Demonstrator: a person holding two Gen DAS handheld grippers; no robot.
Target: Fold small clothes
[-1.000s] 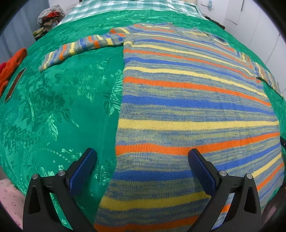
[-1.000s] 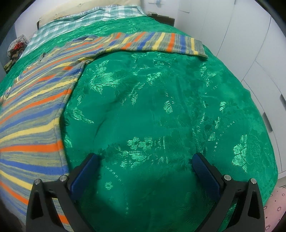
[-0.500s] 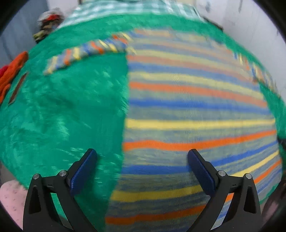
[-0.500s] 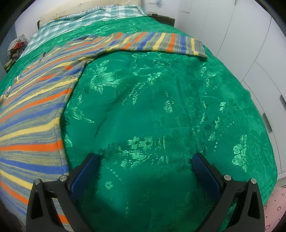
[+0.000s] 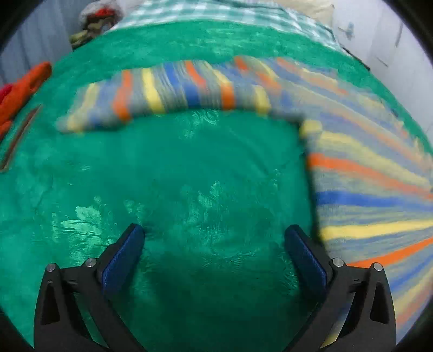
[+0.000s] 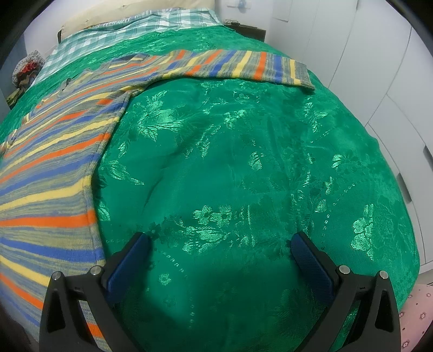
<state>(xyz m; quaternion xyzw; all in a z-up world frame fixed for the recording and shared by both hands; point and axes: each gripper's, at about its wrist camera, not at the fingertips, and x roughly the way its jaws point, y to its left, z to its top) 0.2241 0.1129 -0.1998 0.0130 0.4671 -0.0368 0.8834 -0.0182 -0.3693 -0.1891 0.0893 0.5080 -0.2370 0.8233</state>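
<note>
A striped knit sweater (image 5: 365, 173) in blue, yellow, orange and grey lies flat on a green bedspread (image 5: 189, 176). In the left wrist view its left sleeve (image 5: 162, 94) stretches out ahead, blurred. My left gripper (image 5: 215, 235) is open and empty above the bare bedspread, left of the sweater's body and below the sleeve. In the right wrist view the sweater's body (image 6: 51, 173) lies at the left and its right sleeve (image 6: 238, 66) reaches far right. My right gripper (image 6: 220, 243) is open and empty over the bedspread (image 6: 243, 162), right of the hem.
An orange cloth (image 5: 19, 92) lies at the bed's left edge. A checked sheet (image 6: 130, 27) covers the head of the bed. White cabinet doors (image 6: 379, 67) stand along the right side. A pile of clothes (image 5: 94, 19) sits at the far left.
My left gripper has swung left and forward, off the sweater's hem, and now faces the left sleeve over bare bedspread. The right gripper has moved slightly forward. Both stay open.
</note>
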